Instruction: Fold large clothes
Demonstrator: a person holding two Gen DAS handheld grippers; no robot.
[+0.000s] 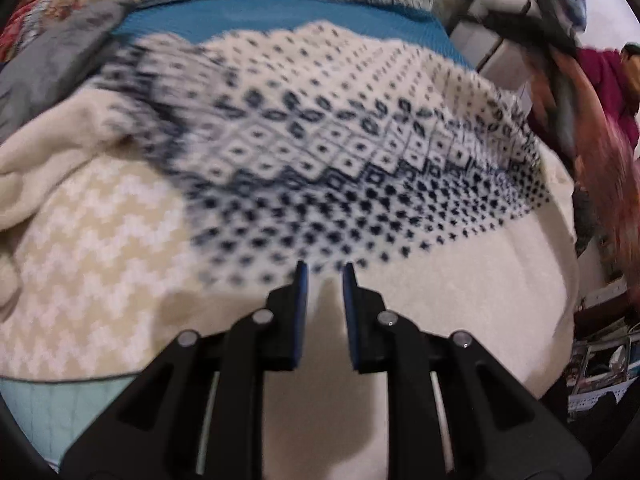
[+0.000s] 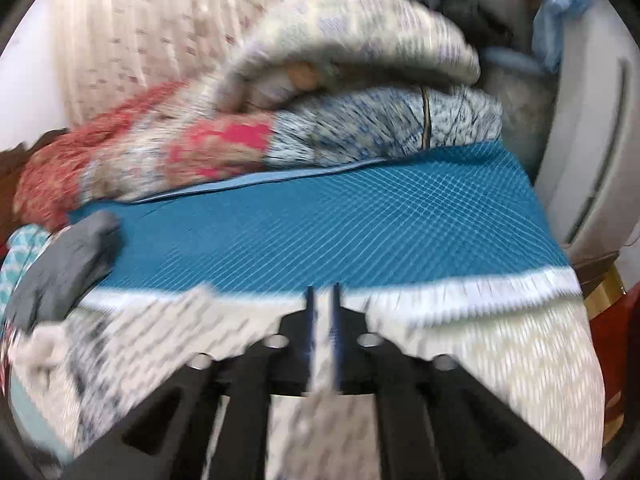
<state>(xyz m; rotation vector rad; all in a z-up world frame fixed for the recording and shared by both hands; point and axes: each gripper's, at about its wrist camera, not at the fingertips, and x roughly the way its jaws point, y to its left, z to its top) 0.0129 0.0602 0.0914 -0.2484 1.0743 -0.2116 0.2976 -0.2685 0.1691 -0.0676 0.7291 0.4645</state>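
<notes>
A large cream knit sweater [image 1: 320, 140] with a navy diamond pattern lies spread over a blue quilted mat [image 1: 260, 16]. My left gripper [image 1: 325, 270] hovers just above the sweater's plain cream part. Its jaws stand a little apart, with nothing between them and their shadow on the cloth. In the right wrist view, heavily blurred, my right gripper [image 2: 323, 292] is over the sweater's ribbed edge [image 2: 480, 284], where it meets the mat [image 2: 320, 232]. Its jaws leave a narrow gap, and no cloth shows pinched in it.
A beige zigzag cloth [image 1: 100, 260] lies left of the sweater, with a grey garment [image 2: 68, 264] beside it. Rolled quilts [image 2: 320, 92] are stacked behind the mat. A white appliance [image 2: 592, 140] stands at the right. A person's blurred arm [image 1: 592, 152] crosses the right side.
</notes>
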